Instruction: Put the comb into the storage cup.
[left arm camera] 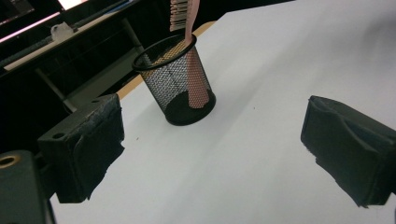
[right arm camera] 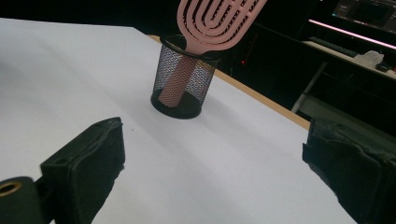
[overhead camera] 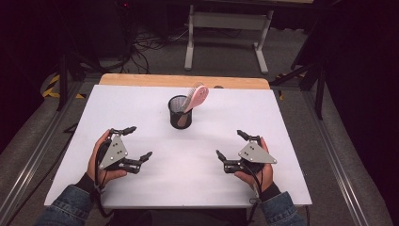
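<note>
Pink hairbrush (overhead camera: 196,97) being kept handle-down in a black mesh cup (overhead camera: 180,113) at the far middle of the white table (overhead camera: 141,103).

From the high view, the left gripper (overhead camera: 139,142) and right gripper (overhead camera: 230,146) are being held with jaws spread, well apart from the cup. Along the left gripper view, the cup (left arm camera: 176,84) is being framed between empty, parted jaws. Along the right gripper view, the hairbrush (right arm camera: 210,23) is being seen leaning on the rim, beyond spread jaws.

We see the white desk (overhead camera: 197,155) brightly, evenly lit from overhead — surroundings from nine through three o'clock fall dark; shadows soft, close-ups slightly grainy.
</note>
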Demonstrator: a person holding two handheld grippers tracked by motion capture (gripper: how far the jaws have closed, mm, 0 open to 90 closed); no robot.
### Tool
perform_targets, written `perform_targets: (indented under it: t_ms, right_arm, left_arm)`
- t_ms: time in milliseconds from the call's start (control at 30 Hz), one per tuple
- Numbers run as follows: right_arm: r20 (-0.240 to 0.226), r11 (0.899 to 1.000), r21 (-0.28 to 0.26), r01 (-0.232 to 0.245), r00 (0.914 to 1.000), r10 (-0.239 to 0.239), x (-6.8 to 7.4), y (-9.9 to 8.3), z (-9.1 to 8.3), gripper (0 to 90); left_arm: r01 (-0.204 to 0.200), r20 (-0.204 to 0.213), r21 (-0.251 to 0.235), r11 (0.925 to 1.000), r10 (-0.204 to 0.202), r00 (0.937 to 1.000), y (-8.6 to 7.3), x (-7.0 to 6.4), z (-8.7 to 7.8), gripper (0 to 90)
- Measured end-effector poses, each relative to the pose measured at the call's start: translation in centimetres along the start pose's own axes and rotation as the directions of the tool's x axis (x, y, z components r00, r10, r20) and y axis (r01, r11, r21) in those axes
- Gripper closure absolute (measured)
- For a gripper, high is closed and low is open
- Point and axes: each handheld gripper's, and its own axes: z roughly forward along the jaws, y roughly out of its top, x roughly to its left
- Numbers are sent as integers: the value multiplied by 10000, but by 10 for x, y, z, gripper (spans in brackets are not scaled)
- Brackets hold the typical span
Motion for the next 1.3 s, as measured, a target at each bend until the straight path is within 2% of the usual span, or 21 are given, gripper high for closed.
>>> perform_targets:
  t_ms: [333,400,600,700,900,1100,1233,1300]
  right_arm:
    - [73,9998,210,-39,10000,38,-1,-5,-3,62]
    - [65,9996,292,12,10000,-14,-1,-7,-3,62]
    - [161,9991,421,-39,9999,33,-3,-11,-5,60]
    - [181,9987,501,0,9998,-9,-4,-13,-6,58]
    - [217,9981,618,39,9998,-53,-4,-17,-9,58]
    - [318,9972,745,6,9995,-30,-6,-22,-14,58]
    - [366,9968,789,-126,9993,98,-9,-26,-19,58]
    - [354,9965,819,-140,9993,111,-9,-27,-20,55]
  left_arm:
    - [15,-163,433,9991,-8,9999,-17,-5,-6,70]
    - [189,-94,581,9981,-184,9998,-24,-5,-8,73]
    - [347,-163,684,9971,-337,9993,-34,-5,-15,72]
    - [527,-246,672,9963,-512,9984,-37,-4,-19,73]
    - [625,-421,716,9955,-595,9973,-41,-3,-27,73]
    - [990,-544,678,9928,-954,9939,-45,-1,-36,73]
    - [1017,-466,729,9921,-985,9940,-46,0,-35,74]
    - [882,-419,832,9926,-850,9955,-46,-1,-33,74]
